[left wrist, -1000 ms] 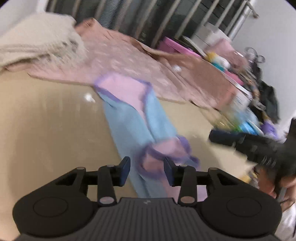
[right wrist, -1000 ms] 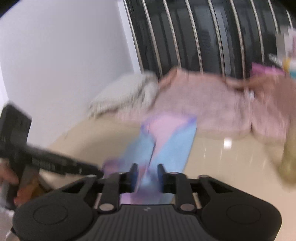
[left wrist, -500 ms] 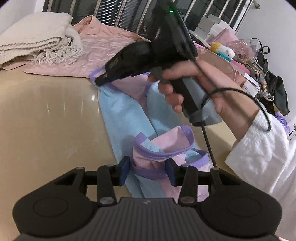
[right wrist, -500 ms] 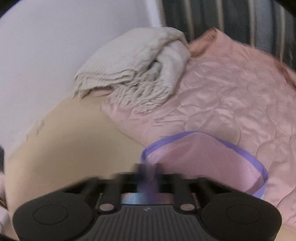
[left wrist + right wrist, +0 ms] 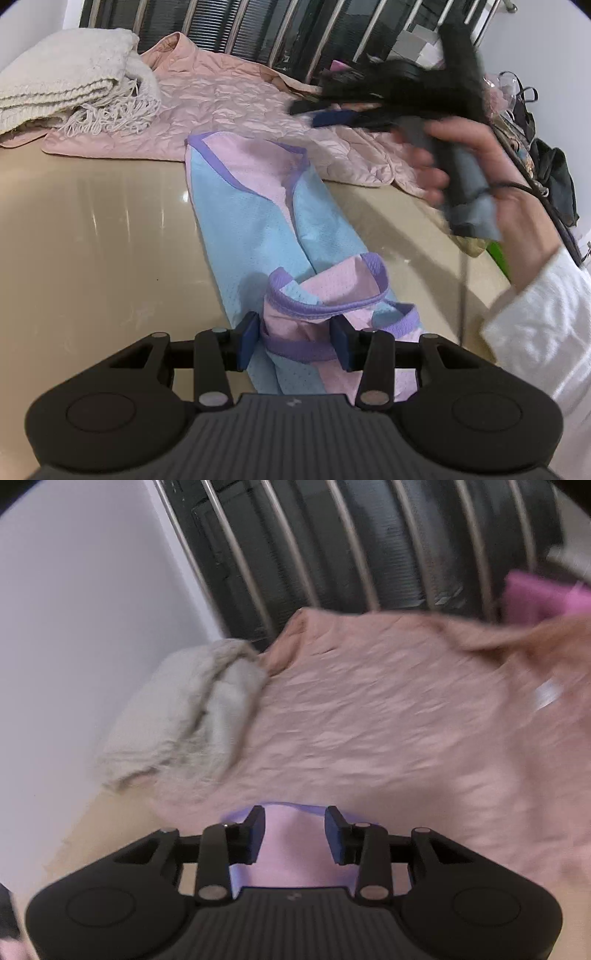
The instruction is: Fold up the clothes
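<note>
Blue-and-pink shorts (image 5: 255, 218) lie lengthwise on the beige table (image 5: 92, 236), far end against a pink quilt (image 5: 229, 99). Left gripper (image 5: 295, 341), jaws wide, straddles the near purple hem without pinching. Right gripper (image 5: 294, 832) hovers wide open over the far end, empty.

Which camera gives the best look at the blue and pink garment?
The left wrist view: the blue and pink garment lies stretched along the table, sharp, its whole length showing. The right wrist view catches only a blurred pink, purple-edged end.

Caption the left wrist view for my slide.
Open left tongs straddle the blue-and-pink garment's near end on the table.
</note>
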A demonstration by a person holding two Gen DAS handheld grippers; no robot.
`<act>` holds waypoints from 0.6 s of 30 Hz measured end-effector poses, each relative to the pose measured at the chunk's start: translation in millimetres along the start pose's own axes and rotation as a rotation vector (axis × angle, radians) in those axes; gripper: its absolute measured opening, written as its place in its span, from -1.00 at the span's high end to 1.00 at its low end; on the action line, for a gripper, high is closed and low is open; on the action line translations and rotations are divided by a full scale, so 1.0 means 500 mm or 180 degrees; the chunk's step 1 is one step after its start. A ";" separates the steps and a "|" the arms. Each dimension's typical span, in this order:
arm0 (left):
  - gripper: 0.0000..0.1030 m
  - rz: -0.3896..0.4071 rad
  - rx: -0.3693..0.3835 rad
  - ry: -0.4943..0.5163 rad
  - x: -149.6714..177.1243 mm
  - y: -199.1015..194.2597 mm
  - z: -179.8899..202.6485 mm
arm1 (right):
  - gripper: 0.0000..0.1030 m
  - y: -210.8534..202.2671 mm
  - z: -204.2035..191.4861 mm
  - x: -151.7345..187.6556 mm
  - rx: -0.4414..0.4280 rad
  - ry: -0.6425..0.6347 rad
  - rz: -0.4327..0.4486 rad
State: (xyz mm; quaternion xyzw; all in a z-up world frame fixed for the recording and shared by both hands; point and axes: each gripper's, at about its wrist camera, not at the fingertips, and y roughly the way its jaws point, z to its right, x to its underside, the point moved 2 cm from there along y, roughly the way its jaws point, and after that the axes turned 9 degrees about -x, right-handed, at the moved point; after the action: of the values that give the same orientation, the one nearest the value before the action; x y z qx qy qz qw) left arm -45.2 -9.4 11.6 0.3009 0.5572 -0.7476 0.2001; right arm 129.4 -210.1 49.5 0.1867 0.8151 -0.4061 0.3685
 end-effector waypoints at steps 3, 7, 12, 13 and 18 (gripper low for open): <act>0.17 0.0002 0.0011 -0.0034 -0.002 0.004 -0.001 | 0.39 -0.020 0.001 0.026 0.0290 -0.0191 -0.0220; 0.18 0.0015 -0.0059 0.0002 -0.001 0.005 0.004 | 0.89 0.037 0.007 0.072 0.0368 -0.0324 -0.0442; 0.17 0.0101 -0.0061 -0.0220 -0.009 -0.014 -0.017 | 0.91 -0.002 -0.020 0.091 0.0367 -0.0564 -0.0168; 0.17 0.0137 -0.0031 -0.0262 -0.011 -0.028 -0.027 | 0.82 -0.027 -0.028 0.093 0.0330 -0.0590 -0.0079; -0.06 0.0527 0.0131 0.0181 0.014 -0.122 -0.052 | 0.41 -0.191 -0.101 0.146 -0.0054 -0.1140 0.0323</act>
State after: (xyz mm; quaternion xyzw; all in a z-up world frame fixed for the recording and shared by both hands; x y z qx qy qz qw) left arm -83.4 34.0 45.2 0.3710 0.5204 -0.7310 0.2390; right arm 1.0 -226.7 64.5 0.1493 0.7295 -0.4068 0.5293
